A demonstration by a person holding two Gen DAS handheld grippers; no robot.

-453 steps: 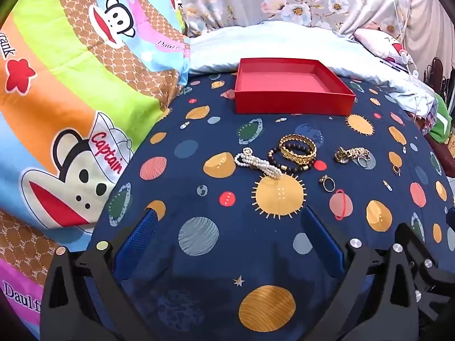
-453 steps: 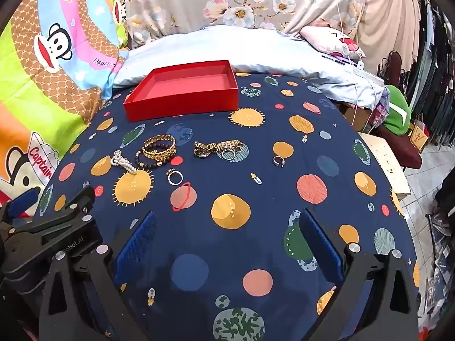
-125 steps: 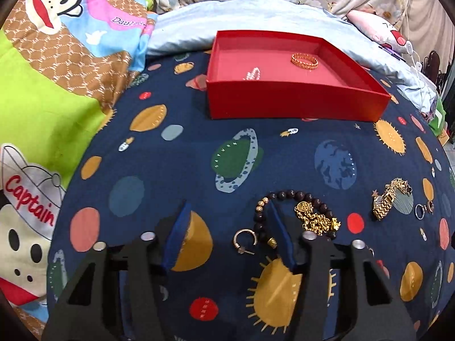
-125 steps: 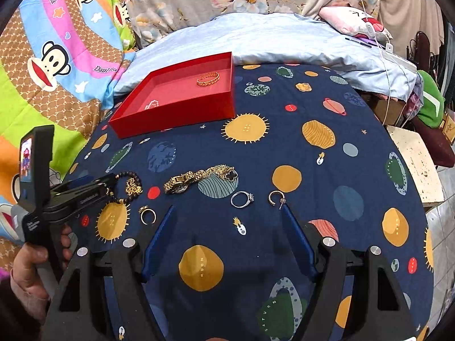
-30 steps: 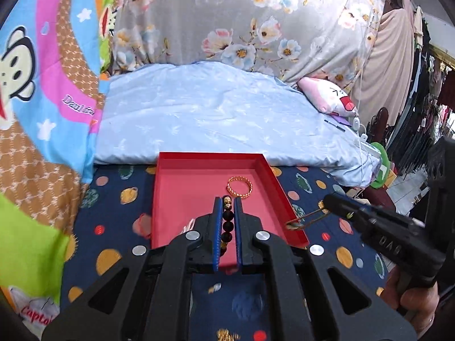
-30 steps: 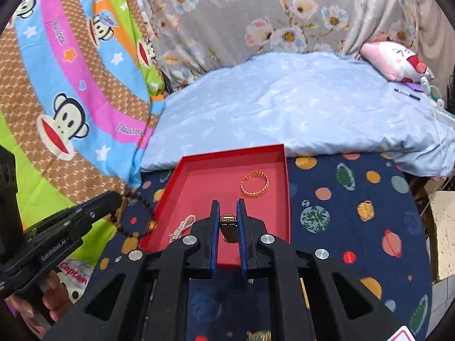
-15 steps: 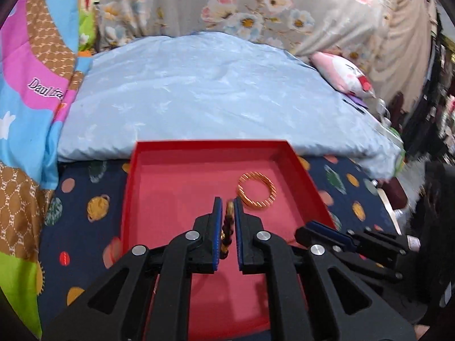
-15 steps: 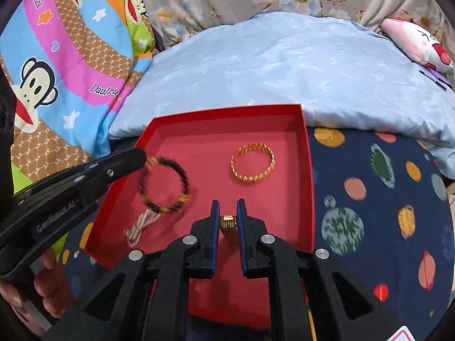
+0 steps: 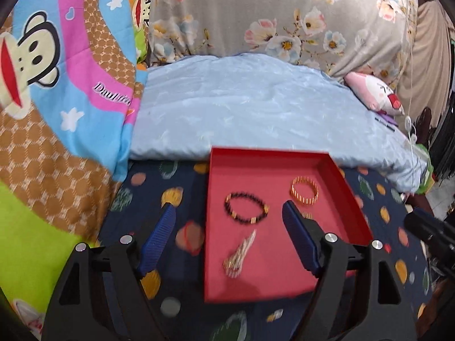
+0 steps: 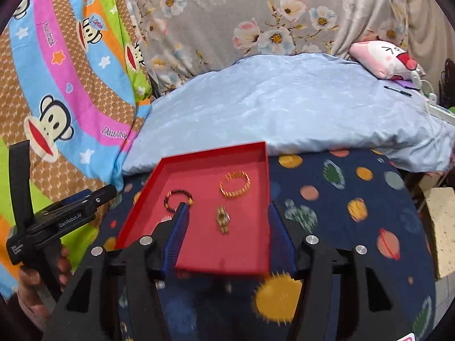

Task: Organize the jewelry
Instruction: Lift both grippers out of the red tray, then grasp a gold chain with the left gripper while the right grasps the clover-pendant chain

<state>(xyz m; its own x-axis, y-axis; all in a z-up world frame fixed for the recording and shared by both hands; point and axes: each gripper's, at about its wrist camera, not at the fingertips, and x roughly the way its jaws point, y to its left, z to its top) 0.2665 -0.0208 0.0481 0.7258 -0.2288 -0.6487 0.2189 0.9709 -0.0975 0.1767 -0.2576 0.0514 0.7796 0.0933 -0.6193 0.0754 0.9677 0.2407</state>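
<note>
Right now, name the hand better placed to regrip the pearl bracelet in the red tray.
Left. Its hand-held gripper, jaws just opened and empty, frames the pearl bracelet in the red tray; the right wrist view hides that bracelet.

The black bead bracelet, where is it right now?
The black bead bracelet lies flat in the red tray, left of the gold bangle and beyond the pearl bracelet in the left wrist view.
</note>
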